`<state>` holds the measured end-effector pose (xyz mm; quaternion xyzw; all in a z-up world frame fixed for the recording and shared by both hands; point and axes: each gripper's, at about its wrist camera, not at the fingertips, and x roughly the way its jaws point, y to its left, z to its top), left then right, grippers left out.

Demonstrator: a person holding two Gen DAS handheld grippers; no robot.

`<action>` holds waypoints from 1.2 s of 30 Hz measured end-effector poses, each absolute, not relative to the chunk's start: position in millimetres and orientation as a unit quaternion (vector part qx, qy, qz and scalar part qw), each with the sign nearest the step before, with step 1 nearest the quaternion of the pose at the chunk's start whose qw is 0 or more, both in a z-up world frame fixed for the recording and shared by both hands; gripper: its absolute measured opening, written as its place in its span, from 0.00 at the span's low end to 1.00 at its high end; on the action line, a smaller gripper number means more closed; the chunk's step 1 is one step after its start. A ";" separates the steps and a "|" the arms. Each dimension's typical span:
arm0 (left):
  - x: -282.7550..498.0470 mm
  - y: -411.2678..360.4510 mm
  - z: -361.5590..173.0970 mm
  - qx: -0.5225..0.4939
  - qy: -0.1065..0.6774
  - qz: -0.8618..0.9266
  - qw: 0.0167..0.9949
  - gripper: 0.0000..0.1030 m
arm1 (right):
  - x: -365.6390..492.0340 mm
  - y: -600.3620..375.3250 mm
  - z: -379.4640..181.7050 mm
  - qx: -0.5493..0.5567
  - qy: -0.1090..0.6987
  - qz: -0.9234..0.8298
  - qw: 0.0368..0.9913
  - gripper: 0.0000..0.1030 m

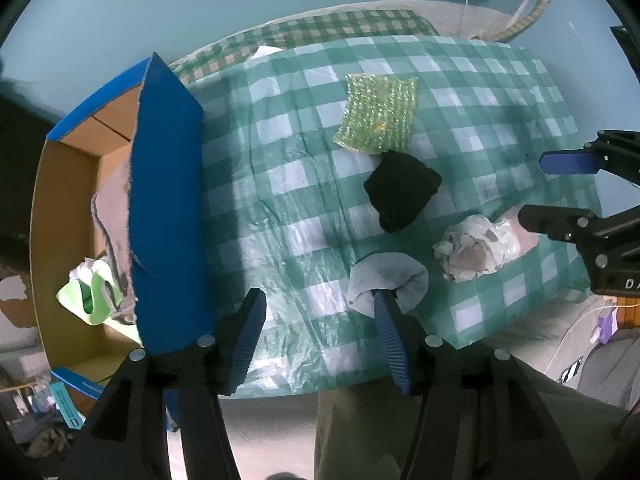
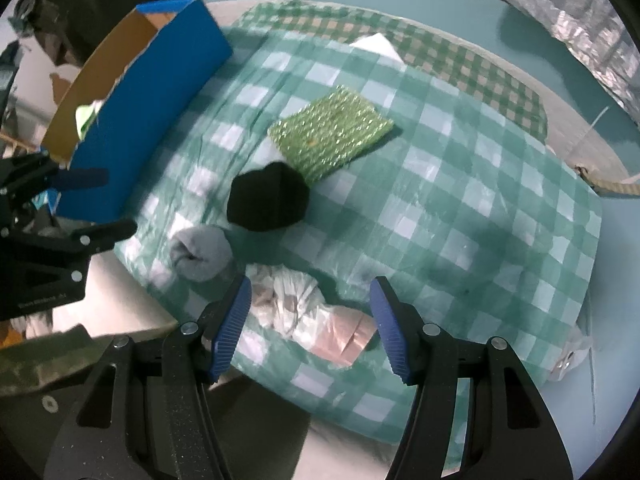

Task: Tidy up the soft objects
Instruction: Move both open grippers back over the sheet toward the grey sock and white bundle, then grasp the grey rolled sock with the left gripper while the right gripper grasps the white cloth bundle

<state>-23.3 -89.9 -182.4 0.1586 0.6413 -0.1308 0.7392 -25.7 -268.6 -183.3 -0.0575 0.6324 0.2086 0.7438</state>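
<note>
**Sorting partway: some items boxed, four still out**

Far left, the blue cardboard box (image 1: 168, 200) stands open at the edge of the tabletop (image 1: 500, 92), which is covered in green checked plastic. Inside it I can see a lime-green item (image 1: 94, 296) and some greyish cloth (image 1: 114, 208), so I judge part of the sorting done.

My left tongs (image 1: 318, 340) are spread wide and hold nothing; the right finger sits just in front of the grey rolled sock (image 1: 388, 276) near the front edge. I'd guess that sock is next.

Middle of the cloth: the black knit piece (image 1: 402, 190), and behind it, touching or nearly so, the green sparkly scrub pad (image 1: 378, 114).

Further right, the crumpled white plastic bag (image 2: 304, 312) lies at the near edge. My right tongs (image 2: 310, 326) are also wide apart and empty, hovering with the bag between the fingers.

Left to do: sock, black piece, pad, bag — four items not yet in the box.
</note>
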 end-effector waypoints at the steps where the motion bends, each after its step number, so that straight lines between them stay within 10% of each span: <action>1: -24.3 -91.0 -184.1 0.159 0.641 -0.132 0.739 0.56 | -27.5 -267.5 -185.9 -0.062 0.632 0.212 0.742 0.60; 36: -41.4 -110.6 -240.8 0.202 0.641 -0.198 0.713 0.71 | -52.8 -212.4 -284.0 -0.218 0.641 0.268 0.686 0.60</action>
